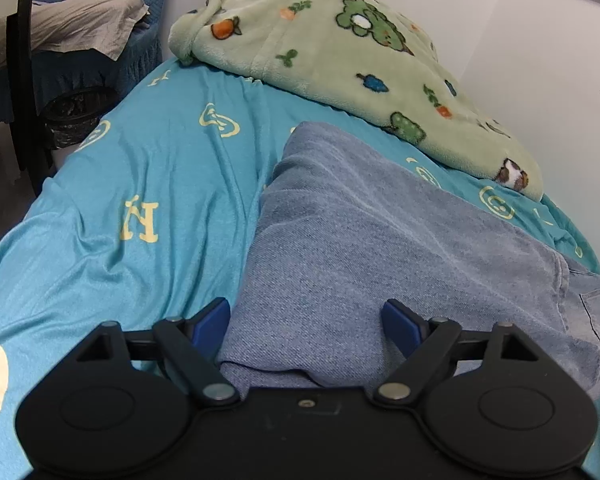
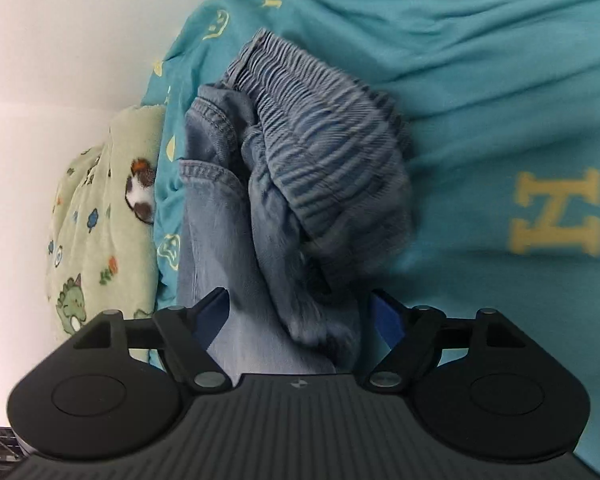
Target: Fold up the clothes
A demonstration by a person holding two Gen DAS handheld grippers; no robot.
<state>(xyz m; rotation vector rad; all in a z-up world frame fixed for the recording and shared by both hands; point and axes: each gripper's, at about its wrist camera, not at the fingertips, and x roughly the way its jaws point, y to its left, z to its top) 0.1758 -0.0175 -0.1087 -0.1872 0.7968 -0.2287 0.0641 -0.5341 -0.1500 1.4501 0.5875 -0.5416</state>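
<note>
A pair of light blue denim jeans (image 1: 360,240) lies on the teal bedsheet (image 1: 160,168), one leg running away from me toward the far side. My left gripper (image 1: 306,322) is open, its blue pads (image 1: 210,320) straddling the near end of that leg. In the right wrist view the jeans' gathered elastic waistband (image 2: 324,152) is bunched up and blurred above the flatter denim (image 2: 208,240). My right gripper (image 2: 300,316) is open just over that bunched fabric, with cloth lying between its fingers (image 2: 386,318).
A green fleece blanket (image 1: 340,52) with cartoon prints is heaped along the white wall (image 1: 540,60), also seen as the blanket (image 2: 100,220) left of the jeans. Past the bed's left edge stand a blue-covered seat with grey cloth (image 1: 80,20) and a dark bin (image 1: 72,116).
</note>
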